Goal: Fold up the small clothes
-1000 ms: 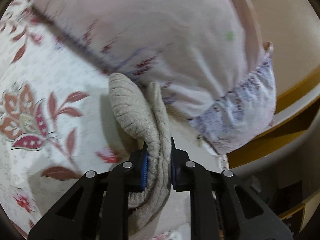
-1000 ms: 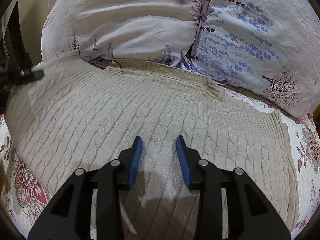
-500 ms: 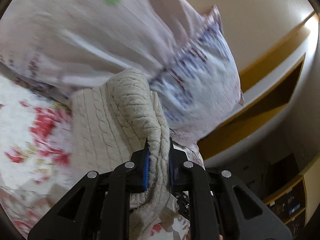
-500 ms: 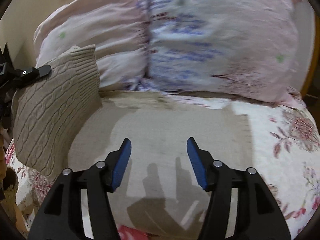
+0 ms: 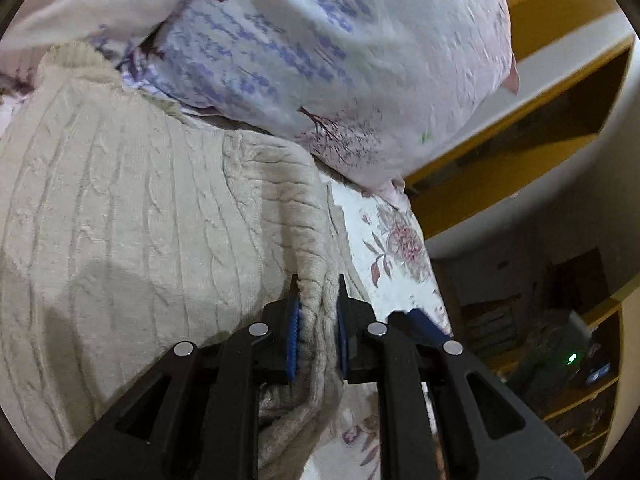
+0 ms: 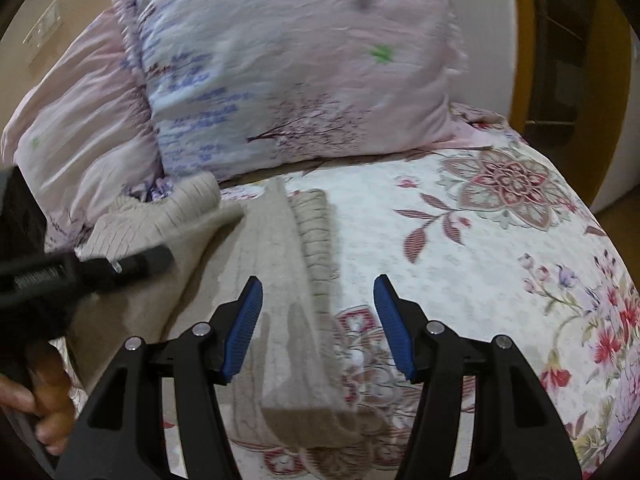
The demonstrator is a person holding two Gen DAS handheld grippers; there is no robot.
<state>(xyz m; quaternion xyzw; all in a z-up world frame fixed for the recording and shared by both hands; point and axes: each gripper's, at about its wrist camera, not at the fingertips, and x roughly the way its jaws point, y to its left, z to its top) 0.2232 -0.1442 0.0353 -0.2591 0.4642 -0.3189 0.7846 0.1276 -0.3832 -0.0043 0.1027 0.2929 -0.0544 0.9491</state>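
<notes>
My left gripper (image 5: 316, 328) clamped on beige cable-knit sweater (image 5: 140, 240), first fold halfway; right gripper (image 6: 318, 328) spread wide, empty, sleeve at 12 left.

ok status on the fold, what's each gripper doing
Left gripper shut on sweater edge. Right gripper open above the sweater's edge, holding nothing. Pillow close behind the sweater.

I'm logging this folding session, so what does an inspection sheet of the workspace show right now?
Surface: floral bedspread, partly covered by the garment.
Job's things: beige cable-knit sweater, one side folded over onto itself.
Clutter: two floral pillows behind the sweater.
Grippers: left gripper shut on a bunched sweater edge; right gripper open above the sweater's right edge.
Cables: nothing seen.
Surroundings: wooden shelving beside the bed.
</notes>
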